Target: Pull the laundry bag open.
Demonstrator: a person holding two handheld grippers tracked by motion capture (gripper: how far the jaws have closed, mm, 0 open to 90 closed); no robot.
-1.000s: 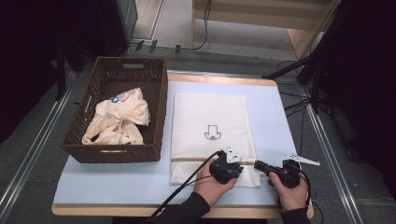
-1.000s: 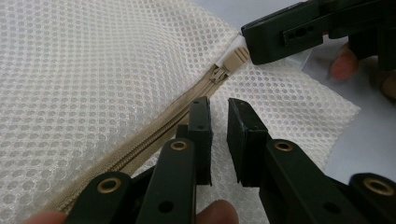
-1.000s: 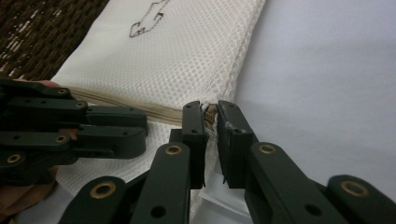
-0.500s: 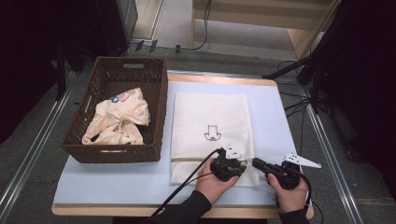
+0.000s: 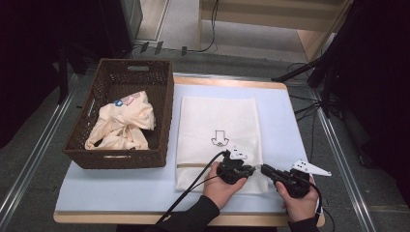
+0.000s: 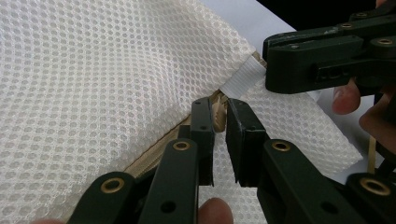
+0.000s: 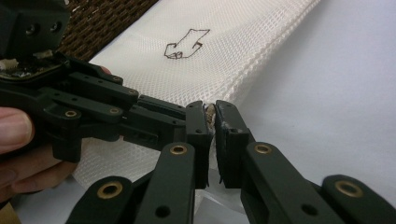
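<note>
Mesh laundry bag (image 5: 217, 125) lies flat mid-table by the basket (image 5: 164, 92), zipper shut. Left gripper (image 6: 219, 109) is clamped on the zipper pull (image 6: 218, 103), right gripper (image 7: 211, 116) on the bag's white tab (image 6: 242, 77) near the front edge. Unzipping not started; clothes (image 5: 121, 125) sit in the basket.

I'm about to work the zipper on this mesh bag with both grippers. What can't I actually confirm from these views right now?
- Zipper pull: left gripper view, wedged between the left gripper jaws; its shape is hidden.
- Fabric tab: its far end goes under the right gripper.
- Mesh bag: contents, if any, cannot be told in the high view.
- Wicker basket: whatever lies beneath the cream clothes is covered.
</note>
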